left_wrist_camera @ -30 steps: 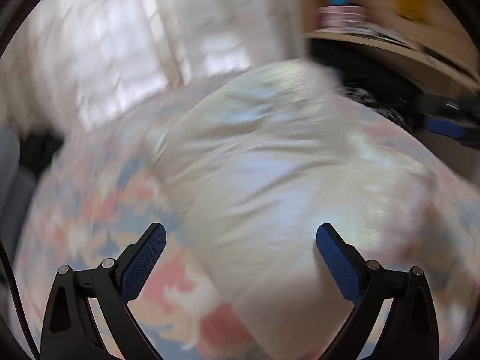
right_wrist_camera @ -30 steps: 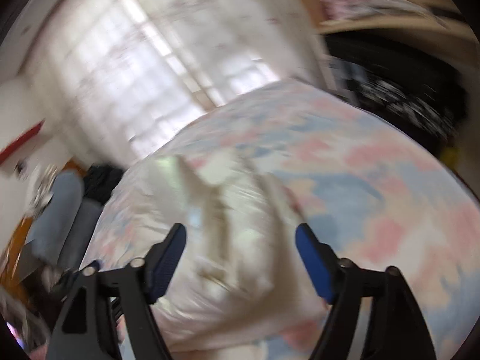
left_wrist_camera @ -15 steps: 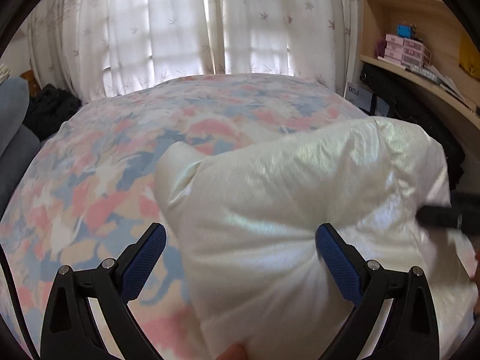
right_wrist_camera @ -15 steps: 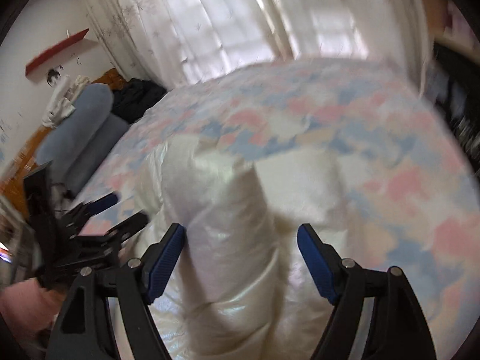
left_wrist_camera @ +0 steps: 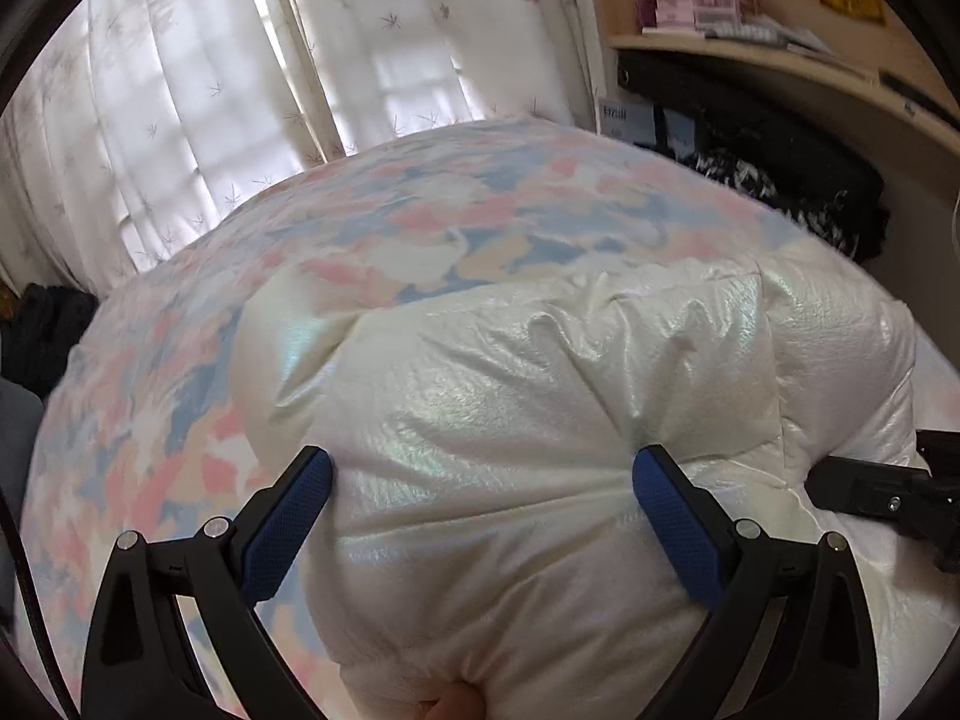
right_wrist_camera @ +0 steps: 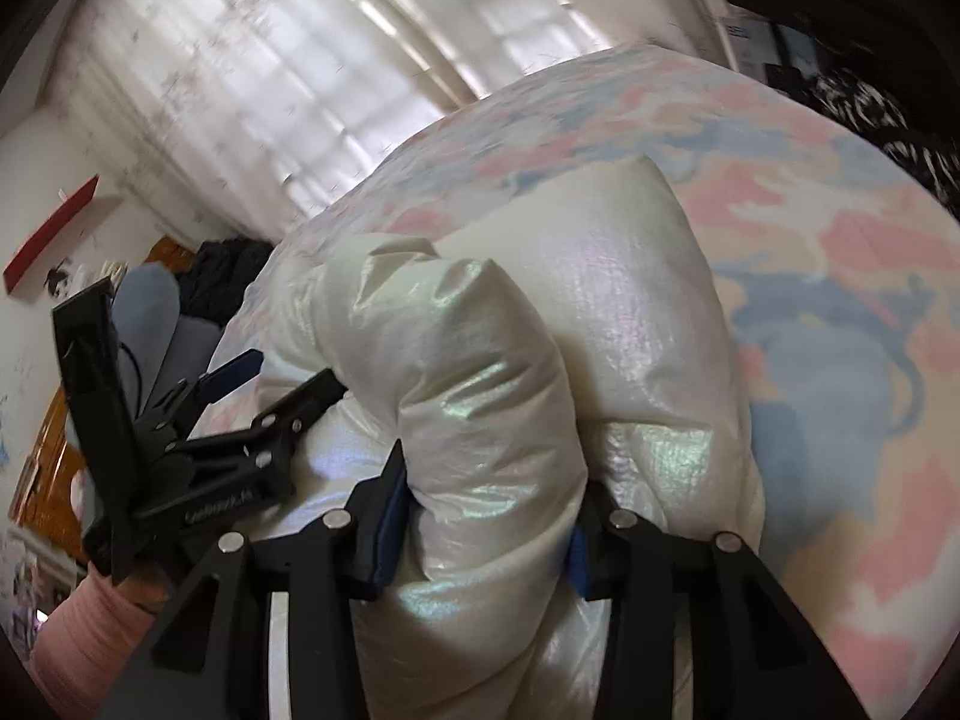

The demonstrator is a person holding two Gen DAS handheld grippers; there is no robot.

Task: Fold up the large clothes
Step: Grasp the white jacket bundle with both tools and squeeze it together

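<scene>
White puffy jacket [left_wrist_camera: 540, 420] lies bunched on the floral bed [left_wrist_camera: 180, 420]. My right gripper [right_wrist_camera: 486, 528]: jaws closing, pads pinching a padded roll. My left gripper [left_wrist_camera: 480, 480]: jaws spread wide, straddling the jacket.

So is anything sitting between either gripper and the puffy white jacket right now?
Nothing visible. The white puffer jacket bulges directly between the left gripper's wide-open pads. The right gripper's jaws are closing on a padded roll of it, pads already pressing the fabric. Only the floral bedspread lies around.
</scene>
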